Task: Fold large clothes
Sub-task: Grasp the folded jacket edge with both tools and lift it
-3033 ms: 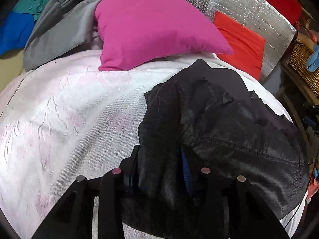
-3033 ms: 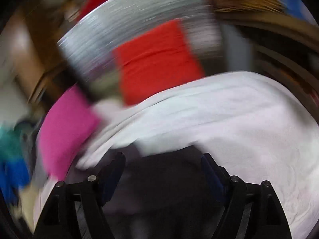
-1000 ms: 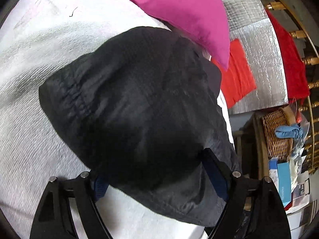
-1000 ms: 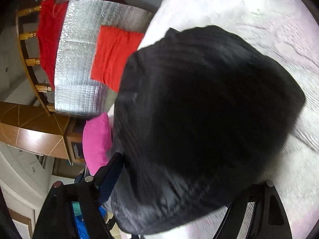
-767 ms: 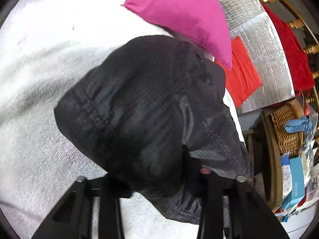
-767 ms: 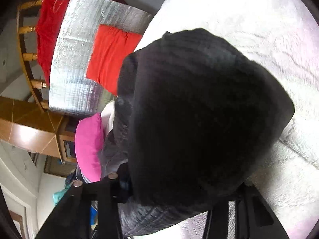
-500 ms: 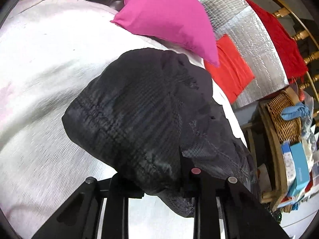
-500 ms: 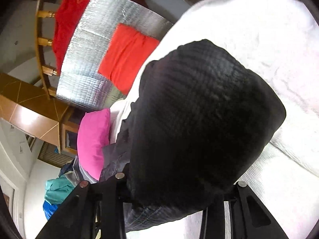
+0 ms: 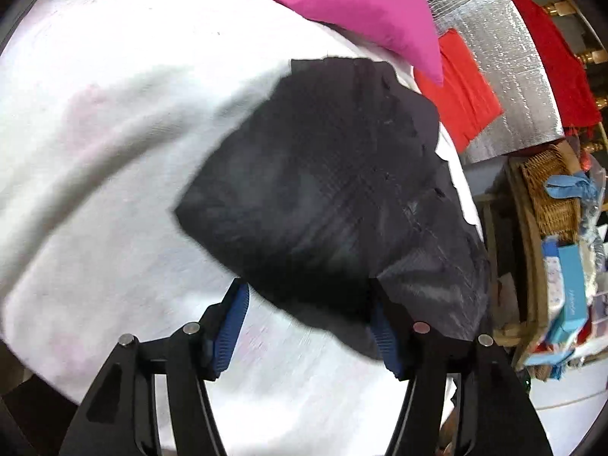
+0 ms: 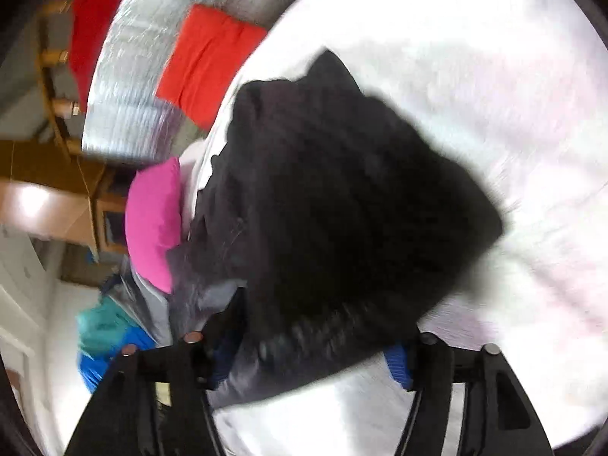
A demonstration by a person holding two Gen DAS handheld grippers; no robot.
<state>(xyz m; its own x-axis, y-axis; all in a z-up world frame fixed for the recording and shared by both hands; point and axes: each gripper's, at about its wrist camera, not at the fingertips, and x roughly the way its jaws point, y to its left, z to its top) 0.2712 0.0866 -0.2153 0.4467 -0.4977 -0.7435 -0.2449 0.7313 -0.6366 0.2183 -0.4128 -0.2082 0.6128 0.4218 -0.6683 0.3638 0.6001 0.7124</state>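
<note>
Both hand-held grippers, left (image 9: pixel 309 319) and right (image 10: pixel 317 338), opening off black garment (image 9: pixel 334 205), earlier pinched at its near edge, now lying folded on white bed (image 9: pixel 95 114); fold likely set, release under way

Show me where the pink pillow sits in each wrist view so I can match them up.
Left wrist view: pink pillow at the top, right of centre, beyond the black garment.
Right wrist view: pink pillow at the left, mid-height, beside the black garment.
Shared landmark: the red cloth lying against the silver quilted panel.
</note>
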